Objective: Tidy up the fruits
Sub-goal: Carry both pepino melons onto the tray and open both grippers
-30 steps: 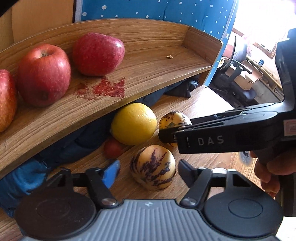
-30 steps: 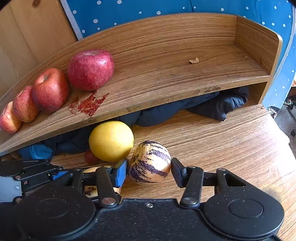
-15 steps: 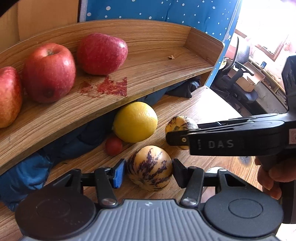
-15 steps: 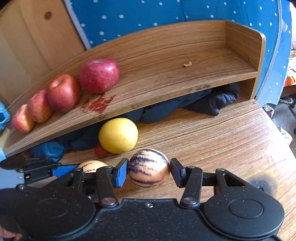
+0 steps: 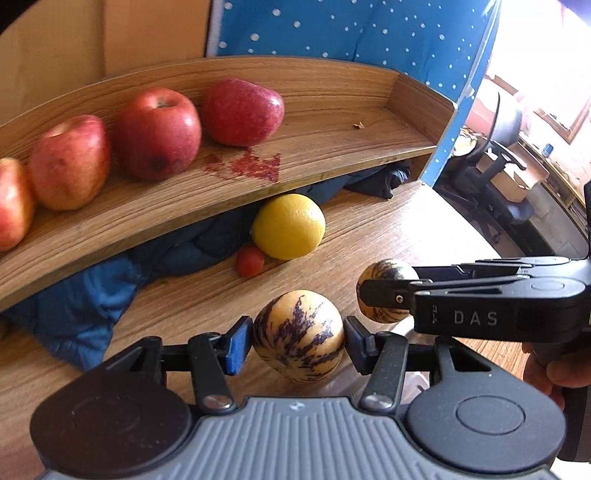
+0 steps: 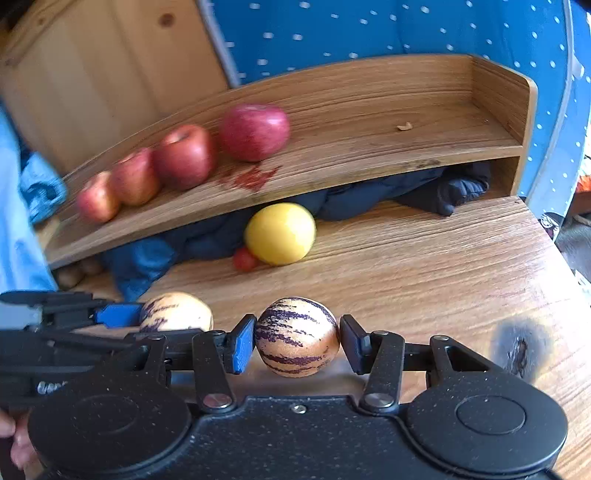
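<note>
On the raised wooden shelf at far left: four red apples in a row, each touching the next, with a red smear on the board just right of them and a small dry scrap farther right. Under the shelf: crumpled dark blue cloth spilling onto the bench. At the shelf's near edge, on the bench: one yellow citrus fruit, with a small red fruit touching its left side. Near centre: left hand-held gripper, jaws partly closed after drawing in, pads pressed on both sides of a striped cream-and-purple melon. Right of it: right hand-held gripper, likewise partly closed, clamped on a second striped melon. Both melons appear clear of the bench. Far right on the bench: a dark scorch mark. Behind all: blue dotted fabric.
</note>
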Demonstrator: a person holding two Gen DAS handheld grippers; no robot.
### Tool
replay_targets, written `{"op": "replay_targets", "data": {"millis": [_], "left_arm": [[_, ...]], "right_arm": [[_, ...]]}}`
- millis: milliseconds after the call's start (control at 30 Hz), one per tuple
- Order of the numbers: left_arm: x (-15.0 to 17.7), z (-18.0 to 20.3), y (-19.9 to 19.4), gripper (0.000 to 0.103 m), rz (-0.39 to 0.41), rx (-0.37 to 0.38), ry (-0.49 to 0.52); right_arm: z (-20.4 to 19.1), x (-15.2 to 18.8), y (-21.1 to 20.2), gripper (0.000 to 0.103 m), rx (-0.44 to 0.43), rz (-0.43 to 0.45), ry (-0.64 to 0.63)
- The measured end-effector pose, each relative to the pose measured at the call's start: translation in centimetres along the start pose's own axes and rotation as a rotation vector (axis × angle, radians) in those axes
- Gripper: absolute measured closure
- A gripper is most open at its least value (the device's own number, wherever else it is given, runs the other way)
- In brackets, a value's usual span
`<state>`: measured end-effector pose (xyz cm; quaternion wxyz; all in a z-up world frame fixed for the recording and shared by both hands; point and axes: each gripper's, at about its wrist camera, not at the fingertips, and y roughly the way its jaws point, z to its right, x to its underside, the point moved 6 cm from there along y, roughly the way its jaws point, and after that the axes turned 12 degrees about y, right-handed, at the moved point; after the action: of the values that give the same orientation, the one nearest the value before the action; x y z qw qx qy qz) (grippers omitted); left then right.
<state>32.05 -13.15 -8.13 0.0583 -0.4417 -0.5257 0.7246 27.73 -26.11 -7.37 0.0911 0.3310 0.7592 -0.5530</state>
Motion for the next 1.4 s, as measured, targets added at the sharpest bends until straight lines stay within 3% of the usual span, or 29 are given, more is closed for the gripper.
{"op": "replay_targets", "data": {"millis": [267,567,867,1400], "left_arm": [[2.0,0.2,-2.8,0.045,0.015,-0.05,-0.064],[6.5,0.2,-5.2,0.045,-0.034,-0.108,-0.192],[9.5,0.4,-5.9,0.045,-0.087,-0.161,-0.278],[10.5,1.3,-6.0,0.045,-0.138,-0.217,-0.308]], "right_arm": [[-2.0,3.8,-2.8,0.052,-0.081,-0.047,-0.084],[-3.7,6.9,-4.6,0.052,-0.145,-0.106,-0.148],[-4.0,9.1,-5.2,0.052,-0.148,-0.159,-0.214],[-4.7,10.4,-4.9,0.052,-0.113,-0.185,-0.302]]}}
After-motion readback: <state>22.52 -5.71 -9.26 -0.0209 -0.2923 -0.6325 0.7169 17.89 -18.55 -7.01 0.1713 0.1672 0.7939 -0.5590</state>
